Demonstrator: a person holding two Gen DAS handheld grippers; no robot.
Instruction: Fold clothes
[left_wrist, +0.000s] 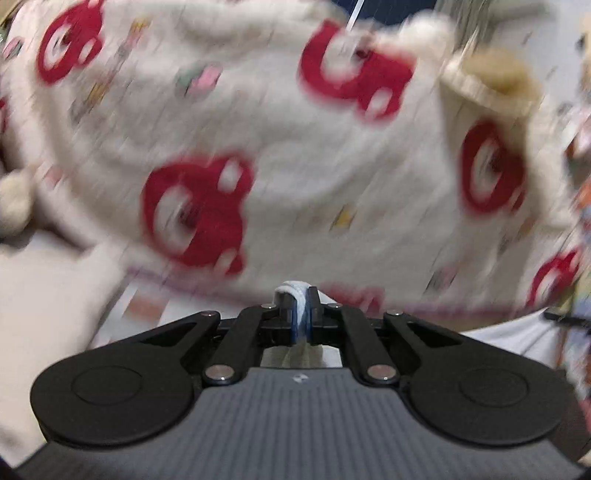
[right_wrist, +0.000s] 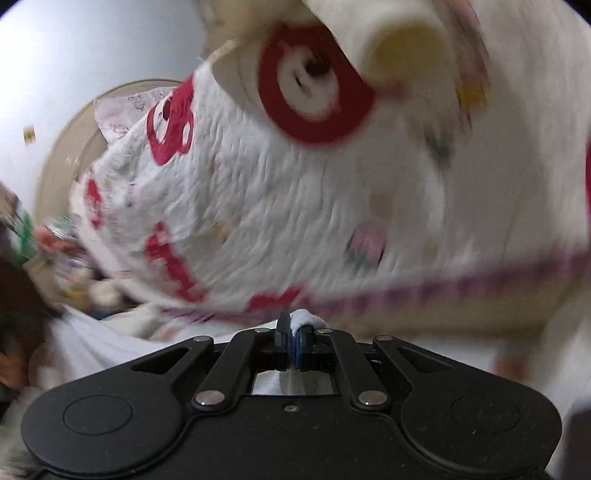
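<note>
While I hold the garment (left_wrist: 295, 147) spread in the air | left gripper (left_wrist: 300, 314) and right gripper (right_wrist: 293, 332) jaws each clamped on its hem | no fold visible; folding remains, I judge

Garment (left_wrist: 295, 147): cream-white textured knit, red bear-face prints, small pastel motifs, purplish trim along one edge. Spread out, filling both wrist views, motion-blurred. Edge pinched at two points; ribbed cuff visible at upper right.
</note>
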